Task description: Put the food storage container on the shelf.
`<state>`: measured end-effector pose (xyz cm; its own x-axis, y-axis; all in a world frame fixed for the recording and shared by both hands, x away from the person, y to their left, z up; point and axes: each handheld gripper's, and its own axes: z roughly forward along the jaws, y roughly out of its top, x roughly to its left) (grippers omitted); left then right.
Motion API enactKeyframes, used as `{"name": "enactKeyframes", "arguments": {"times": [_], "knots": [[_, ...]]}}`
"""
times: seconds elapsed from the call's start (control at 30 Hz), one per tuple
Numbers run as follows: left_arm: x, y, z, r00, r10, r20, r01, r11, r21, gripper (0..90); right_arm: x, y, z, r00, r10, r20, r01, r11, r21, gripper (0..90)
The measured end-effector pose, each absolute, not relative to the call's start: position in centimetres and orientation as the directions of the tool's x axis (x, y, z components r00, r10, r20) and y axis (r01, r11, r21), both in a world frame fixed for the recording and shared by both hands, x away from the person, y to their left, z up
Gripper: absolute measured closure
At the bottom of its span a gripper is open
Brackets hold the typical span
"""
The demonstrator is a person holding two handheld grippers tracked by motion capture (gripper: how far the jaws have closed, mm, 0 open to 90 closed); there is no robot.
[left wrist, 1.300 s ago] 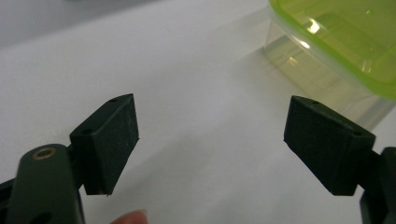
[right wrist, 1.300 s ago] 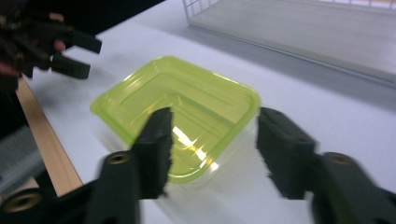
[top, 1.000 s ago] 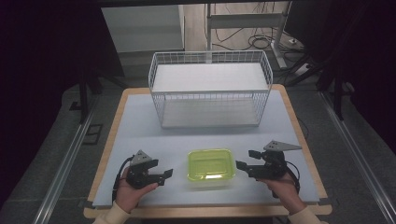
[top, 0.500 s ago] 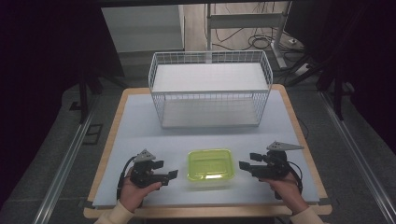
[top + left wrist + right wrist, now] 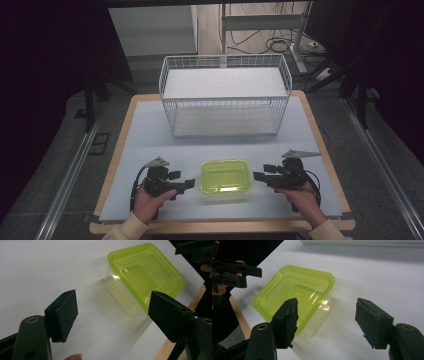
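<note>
One lidded green container [image 5: 225,179] is sitting on the table [image 5: 150,130] close to its near edge, with open surface lying between it and the single white wire basket [image 5: 225,95] standing farther back. Two grippers are flanking it. The left gripper [image 5: 186,184] is hovering just beside the container's left side, its jaws standing apart and gripping nothing. The right gripper [image 5: 260,176] is hovering just off the right side; its jaws have just been closing, yet are remaining apart with nothing pressed between them. Whether either jaw tip is grazing the container wall is hard to judge from here.
</note>
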<state>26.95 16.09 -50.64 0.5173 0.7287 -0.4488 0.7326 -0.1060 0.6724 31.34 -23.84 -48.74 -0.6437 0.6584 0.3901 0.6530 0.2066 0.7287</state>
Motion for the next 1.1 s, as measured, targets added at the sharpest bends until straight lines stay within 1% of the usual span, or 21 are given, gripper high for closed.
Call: {"name": "enactKeyframes", "arguments": {"times": [0.07, 0.1, 0.13, 0.23, 0.3, 0.43, 0.53, 0.67, 0.7, 0.73, 0.77, 0.9, 0.97, 1.1], "knots": [[27.4, 15.7, -50.9, 0.506, 0.718, -0.478, 0.753, -0.098, 0.651, 24.9, 31.9, -23.5, -49.1, -0.647, 0.646, 0.406, 0.665, 0.217, 0.715, 38.9], [27.4, 15.7, -50.9, 0.506, 0.718, -0.478, 0.753, -0.098, 0.651, 25.1, 31.9, -23.5, -49.1, -0.647, 0.646, 0.406, 0.665, 0.217, 0.715, 38.9], [27.7, 15.4, -51.0, 0.5, 0.702, -0.507, 0.768, -0.087, 0.635, 25.2, 32.3, -23.4, -49.4, -0.639, 0.632, 0.439, 0.683, 0.204, 0.701, 40.8], [28.0, 15.1, -51.0, 0.497, 0.687, -0.53, 0.778, -0.083, 0.623, 26.2, 32.7, -23.2, -49.5, -0.631, 0.618, 0.469, 0.7, 0.193, 0.687, 43.7], [28.2, 14.9, -51.1, 0.487, 0.674, -0.556, 0.791, -0.072, 0.607, 26.5, 32.8, -23.0, -49.6, -0.63, 0.61, 0.481, 0.707, 0.194, 0.681, 45.7], [28.6, 14.5, -51.3, 0.468, 0.679, -0.566, 0.807, -0.068, 0.586, 28.5, 32.9, -22.8, -49.9, -0.619, 0.613, 0.492, 0.724, 0.201, 0.66, 50.3], [28.9, 14.6, -51.6, 0.452, 0.661, -0.599, 0.824, -0.052, 0.564, 30.1, 33.1, -22.8, -50.2, -0.611, 0.613, 0.501, 0.733, 0.199, 0.65, 52.7], [29.0, 14.6, -51.7, 0.442, 0.649, -0.619, 0.831, -0.036, 0.556, 33.5, 33.3, -22.7, -50.5, -0.6, 0.607, 0.521, 0.746, 0.19, 0.638, 55.5], [29.2, 14.6, -51.9, 0.436, 0.635, -0.638, 0.839, -0.03, 0.544, 33.5, 33.4, -22.6, -50.6, -0.599, 0.603, 0.527, 0.749, 0.188, 0.636, 56.6], [29.4, 14.5, -52.2, 0.419, 0.615, -0.668, 0.853, -0.015, 0.521, 36.9, 33.5, -22.3, -50.8, -0.6, 0.599, 0.53, 0.752, 0.196, 0.63, 57.6], [29.5, 14.5, -52.4, 0.412, 0.606, -0.68, 0.859, -0.011, 0.511, 38.1, 33.5, -22.2, -50.8, -0.602, 0.599, 0.528, 0.751, 0.2, 0.629, 58.4], [30.0, 14.2, -52.9, 0.398, 0.58, -0.71, 0.874, -0.004, 0.487, 45.3, 33.6, -21.9, -51.2, -0.599, 0.585, 0.548, 0.762, 0.206, 0.614, 65.3], [30.1, 14.1, -53.0, 0.399, 0.564, -0.723, 0.879, -0.009, 0.478, 49.9, 33.6, -21.9, -51.3, -0.593, 0.579, 0.56, 0.769, 0.199, 0.607, 66.1], [30.1, 13.9, -53.2, 0.407, 0.543, -0.734, 0.881, -0.022, 0.472, 63.8, 33.7, -22.0, -51.4, -0.572, 0.568, 0.591, 0.789, 0.185, 0.586, 68.2]]}}
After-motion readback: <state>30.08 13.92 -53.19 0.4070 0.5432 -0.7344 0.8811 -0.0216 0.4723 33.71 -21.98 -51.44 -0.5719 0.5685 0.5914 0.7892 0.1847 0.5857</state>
